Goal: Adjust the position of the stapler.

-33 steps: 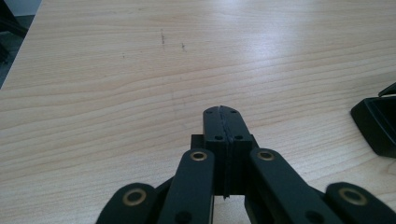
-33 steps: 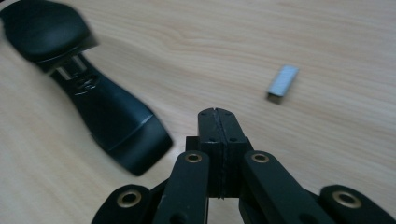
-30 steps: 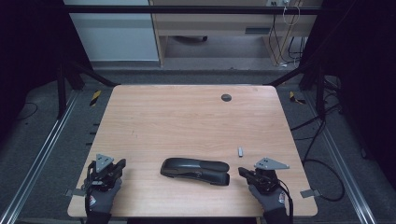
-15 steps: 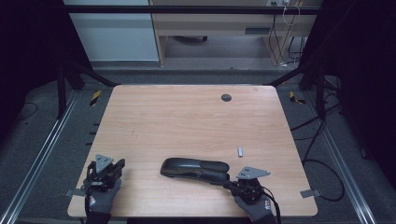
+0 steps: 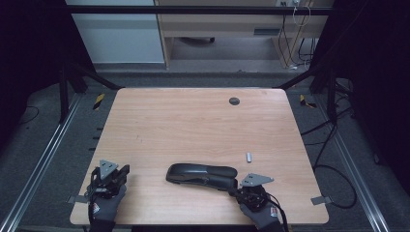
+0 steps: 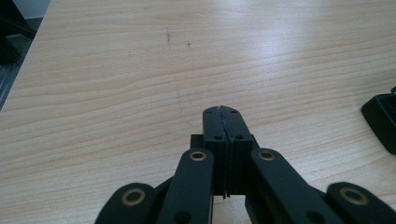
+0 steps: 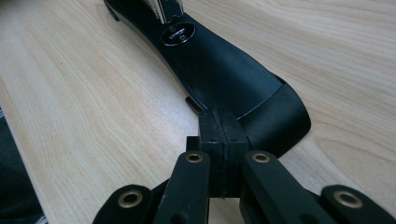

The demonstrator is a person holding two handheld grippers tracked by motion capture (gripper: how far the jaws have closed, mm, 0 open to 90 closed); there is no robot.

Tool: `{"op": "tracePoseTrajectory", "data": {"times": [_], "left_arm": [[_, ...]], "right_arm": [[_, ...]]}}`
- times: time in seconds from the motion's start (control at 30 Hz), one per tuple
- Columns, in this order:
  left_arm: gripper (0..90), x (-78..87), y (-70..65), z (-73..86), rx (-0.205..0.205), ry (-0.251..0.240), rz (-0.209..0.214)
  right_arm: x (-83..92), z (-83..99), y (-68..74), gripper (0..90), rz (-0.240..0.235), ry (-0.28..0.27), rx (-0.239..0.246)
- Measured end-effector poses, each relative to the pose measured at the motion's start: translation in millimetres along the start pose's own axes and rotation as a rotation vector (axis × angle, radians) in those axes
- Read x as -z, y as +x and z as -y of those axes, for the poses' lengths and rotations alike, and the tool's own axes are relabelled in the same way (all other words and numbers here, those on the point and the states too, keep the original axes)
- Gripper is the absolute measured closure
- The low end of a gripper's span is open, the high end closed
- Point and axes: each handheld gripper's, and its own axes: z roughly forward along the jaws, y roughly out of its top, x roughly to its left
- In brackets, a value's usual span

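A black stapler (image 5: 200,175) lies on its side-length across the near middle of the wooden table (image 5: 193,121). My right gripper (image 5: 235,189) is shut, and its closed tips sit at the stapler's right end. In the right gripper view the shut tips (image 7: 218,114) stand right against the wide rear end of the stapler (image 7: 219,70); whether they touch it I cannot tell. My left gripper (image 5: 124,170) rests near the table's front left corner, shut and holding nothing. Its closed tips (image 6: 222,111) point across bare wood, with a corner of the stapler (image 6: 380,119) at the far right.
A small grey piece (image 5: 249,157) lies just beyond the stapler's right end. A dark round grommet (image 5: 234,101) sits in the far part of the tabletop. Metal rails and cables run along the floor on both sides of the table.
My right gripper has moved left and slightly down, from the front right corner up to the stapler's right end. The left gripper and the stapler have stayed where they were.
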Motion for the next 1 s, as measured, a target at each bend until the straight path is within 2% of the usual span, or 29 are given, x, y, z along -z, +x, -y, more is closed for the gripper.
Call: {"op": "tracePoseTrajectory", "data": {"times": [0.53, 0.77, 0.87, 1.0], "left_arm": [[89.4, -0.5, -1.8, -0.1, -0.004, -0.001, 0.001], [89.3, 0.4, -3.1, -0.6, -0.009, -0.007, 0.003], [88.5, 1.6, -4.2, -2.0, -0.015, -0.012, 0.008], [86.4, 4.4, -8.0, -4.9, -0.032, -0.025, 0.014]], "right_arm": [[-4.9, -3.3, -8.4, 90.0, 0.042, -0.025, -0.023], [-4.8, -3.5, -7.4, 90.0, 0.051, -0.027, -0.015], [1.5, -4.2, -7.9, 90.0, 0.050, -0.067, -0.016], [7.1, -3.4, -11.7, 90.0, 0.063, -0.090, -0.027]]}}
